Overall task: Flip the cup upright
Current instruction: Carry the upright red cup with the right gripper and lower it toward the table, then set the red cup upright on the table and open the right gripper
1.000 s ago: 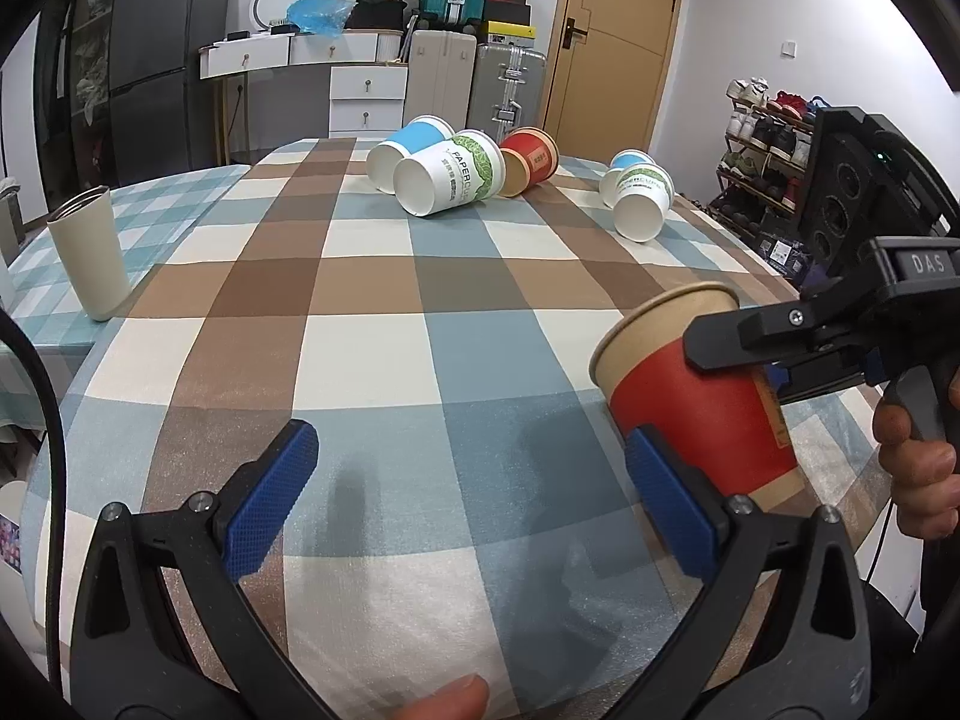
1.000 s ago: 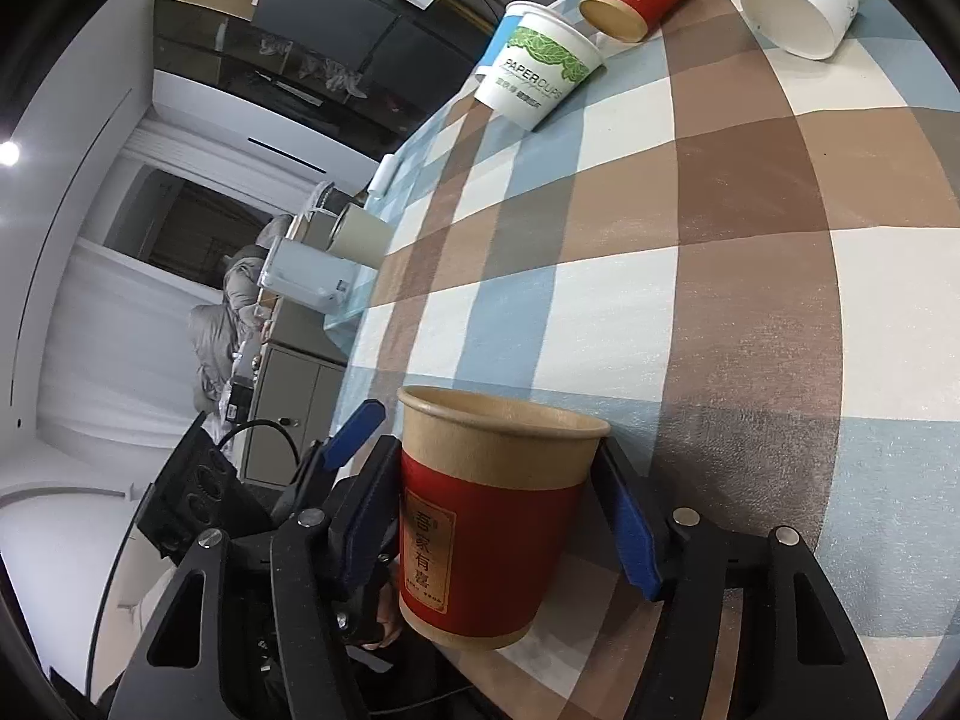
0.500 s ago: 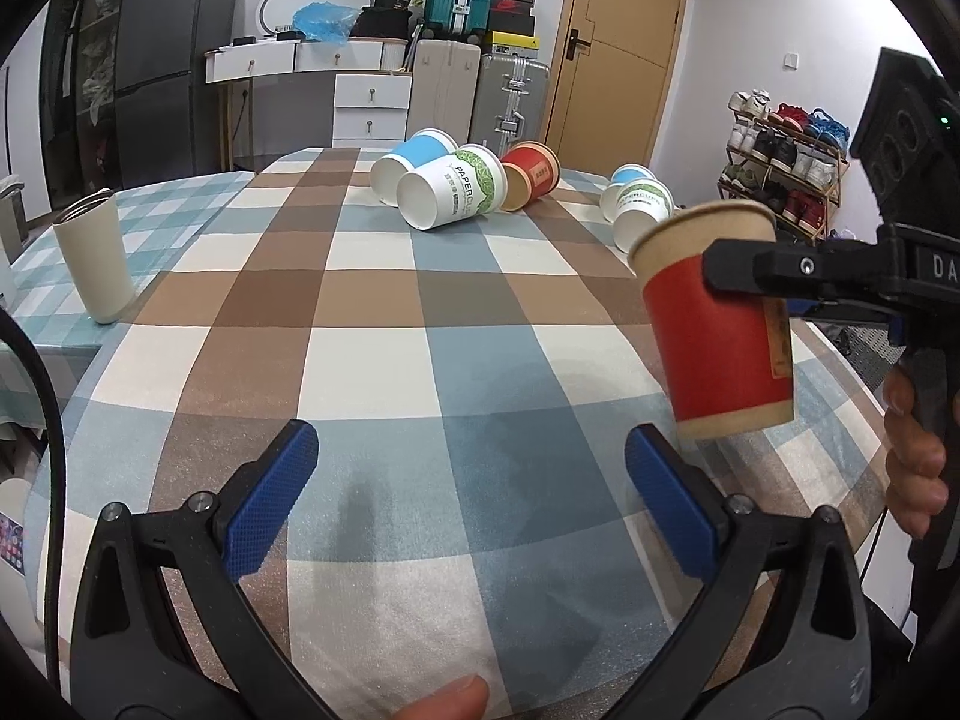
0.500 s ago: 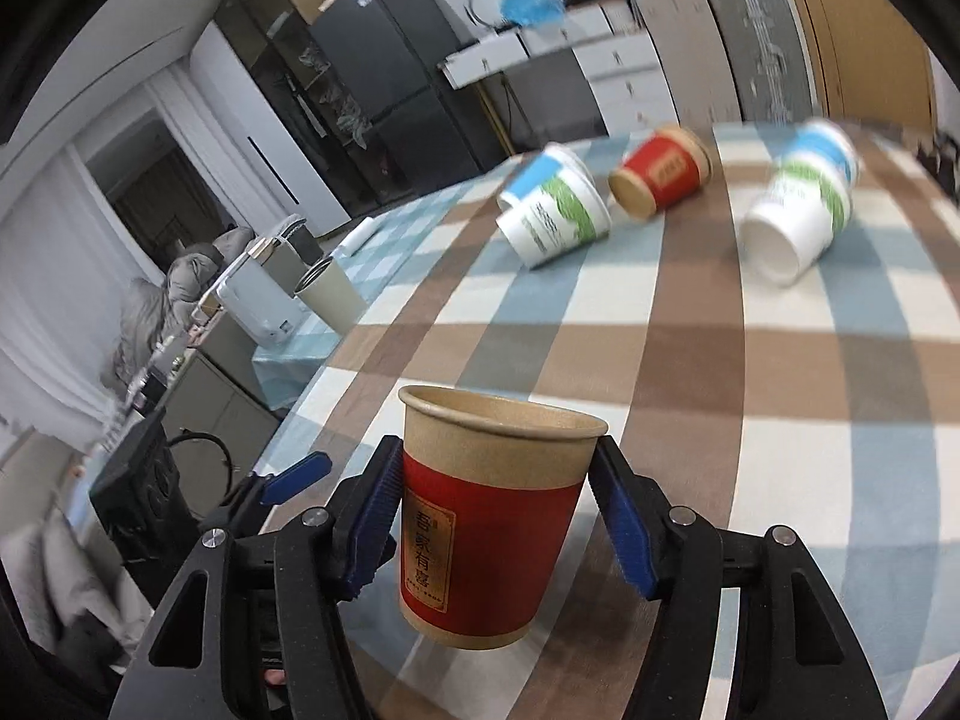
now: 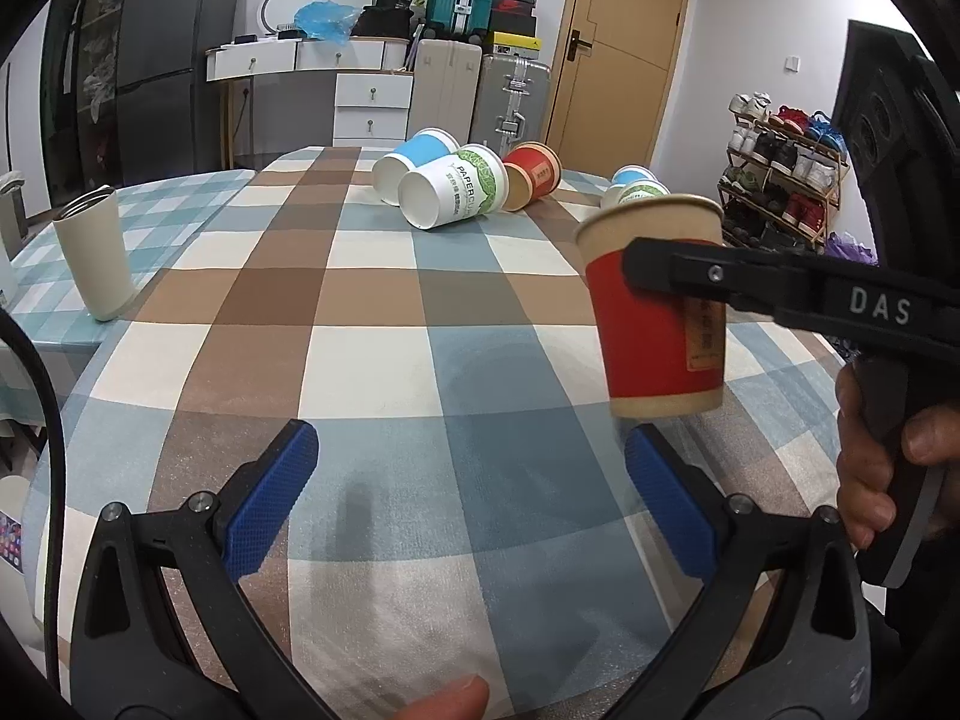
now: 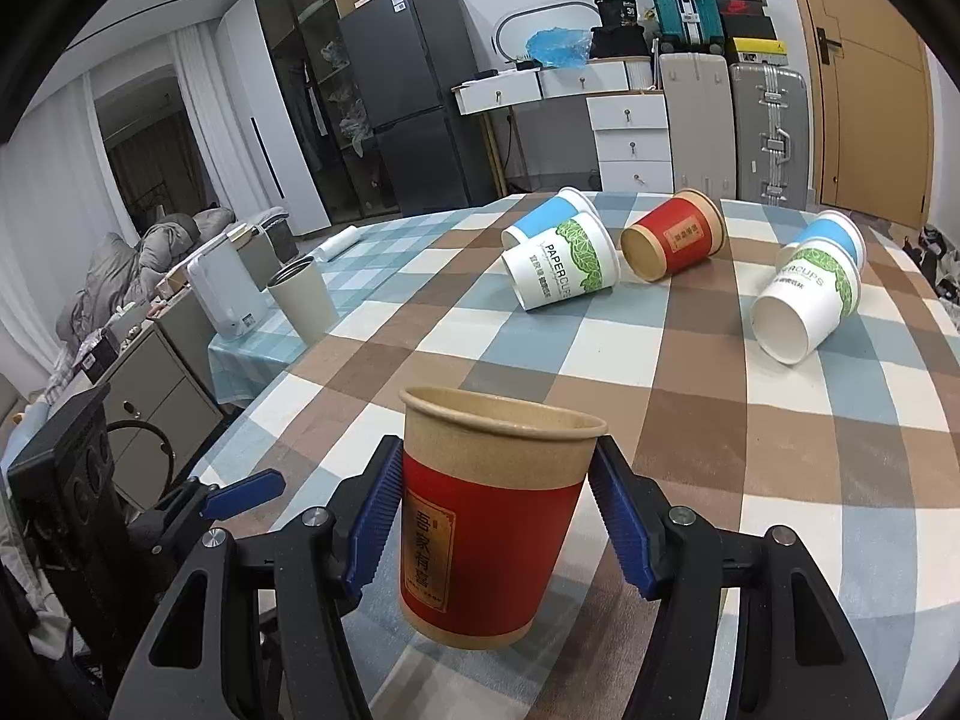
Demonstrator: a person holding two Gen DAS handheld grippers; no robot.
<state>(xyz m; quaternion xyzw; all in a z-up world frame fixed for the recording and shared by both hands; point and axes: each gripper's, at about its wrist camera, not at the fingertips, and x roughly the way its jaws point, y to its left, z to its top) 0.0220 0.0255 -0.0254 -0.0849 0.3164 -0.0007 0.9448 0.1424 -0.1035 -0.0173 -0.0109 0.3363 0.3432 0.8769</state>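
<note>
The right tool (image 5: 660, 276) hides part of the red cup's (image 5: 648, 324) label.

White walls; wooden door (image 5: 621, 48) at back right. Dark fridge (image 6: 414, 102), white drawers (image 5: 372, 105), suitcases (image 5: 516, 99) along far wall. Shoe rack (image 5: 786, 174) right. White curtains (image 6: 54, 228) left.

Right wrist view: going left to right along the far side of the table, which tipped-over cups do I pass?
Blue-banded cup → green-leaf PAPERCUPS cup → red cup → second green-leaf cup, with another blue-banded cup just behind it.
</note>
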